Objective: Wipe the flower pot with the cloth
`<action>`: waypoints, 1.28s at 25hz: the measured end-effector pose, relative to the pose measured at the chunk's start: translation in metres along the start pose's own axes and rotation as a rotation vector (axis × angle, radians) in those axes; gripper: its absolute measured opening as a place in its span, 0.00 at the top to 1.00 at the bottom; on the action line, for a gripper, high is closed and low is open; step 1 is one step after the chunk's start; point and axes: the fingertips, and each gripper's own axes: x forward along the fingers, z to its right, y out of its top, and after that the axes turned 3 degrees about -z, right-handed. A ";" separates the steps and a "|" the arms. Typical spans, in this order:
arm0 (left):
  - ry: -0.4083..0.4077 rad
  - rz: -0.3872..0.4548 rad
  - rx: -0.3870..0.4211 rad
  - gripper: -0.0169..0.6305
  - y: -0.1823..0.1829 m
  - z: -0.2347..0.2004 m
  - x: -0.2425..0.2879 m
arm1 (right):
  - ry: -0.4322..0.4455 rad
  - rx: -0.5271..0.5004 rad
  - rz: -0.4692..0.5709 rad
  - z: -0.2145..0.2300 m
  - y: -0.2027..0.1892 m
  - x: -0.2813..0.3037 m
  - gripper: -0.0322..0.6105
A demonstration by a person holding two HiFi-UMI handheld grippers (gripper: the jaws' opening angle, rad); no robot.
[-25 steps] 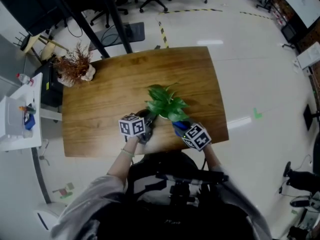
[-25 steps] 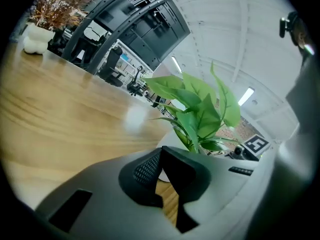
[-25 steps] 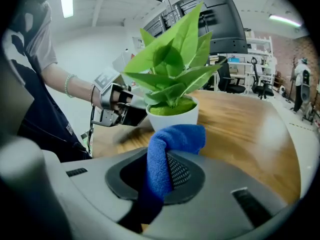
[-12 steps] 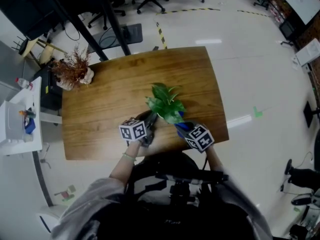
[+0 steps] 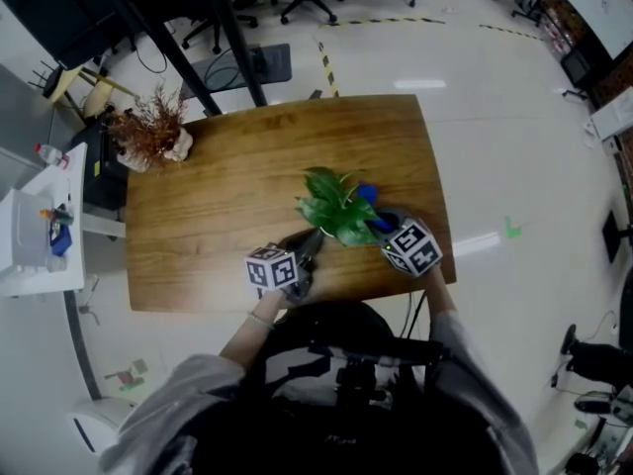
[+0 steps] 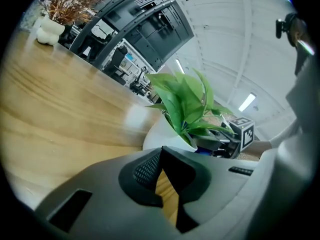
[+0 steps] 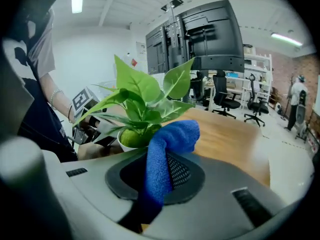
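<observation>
A leafy green plant (image 5: 334,209) stands in a white pot (image 6: 162,134) on the wooden table (image 5: 227,186), near its front edge. In the head view the leaves hide the pot. My right gripper (image 5: 379,218) is at the pot's right side, shut on a blue cloth (image 7: 167,149) that bulges out past the jaw tips against the pot (image 7: 125,143). The cloth (image 5: 368,194) shows beside the leaves. My left gripper (image 5: 313,242) is just left of the pot, apart from it. Its jaws (image 6: 161,156) meet at the tips with nothing held.
A dried brown plant in a pale vase (image 5: 150,132) sits at the table's far left corner. The table's front edge runs just under both grippers. A white side table (image 5: 35,240) stands to the left, with office chairs and desks beyond.
My right gripper has swung with the cloth from the pot's near right side to its far right side. The left gripper has slid slightly back toward the front edge.
</observation>
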 end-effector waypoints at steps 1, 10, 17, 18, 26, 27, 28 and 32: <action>-0.002 -0.002 0.000 0.96 -0.001 -0.001 0.000 | 0.019 -0.031 -0.016 -0.001 0.001 0.002 0.85; 0.028 0.035 -0.022 0.96 0.021 -0.026 -0.001 | 0.125 -0.048 -0.100 -0.031 -0.017 0.018 0.85; 0.056 0.042 -0.008 0.96 0.047 -0.046 0.010 | 0.191 0.011 -0.113 -0.079 -0.030 0.040 0.85; 0.053 0.041 -0.007 0.96 0.049 -0.046 0.013 | 0.198 0.016 -0.113 -0.084 -0.030 0.043 0.85; 0.021 0.014 0.033 0.96 0.054 -0.034 0.036 | 0.204 0.081 -0.096 -0.102 -0.022 0.056 0.85; 0.021 0.012 0.039 0.96 0.053 -0.033 0.036 | 0.194 0.098 -0.089 -0.101 -0.022 0.056 0.85; 0.024 0.008 0.049 0.96 0.052 -0.032 0.036 | 0.184 0.117 -0.080 -0.100 -0.022 0.056 0.85; 0.027 0.009 0.089 0.96 0.049 -0.028 0.029 | 0.124 0.208 -0.032 -0.092 -0.017 0.047 0.85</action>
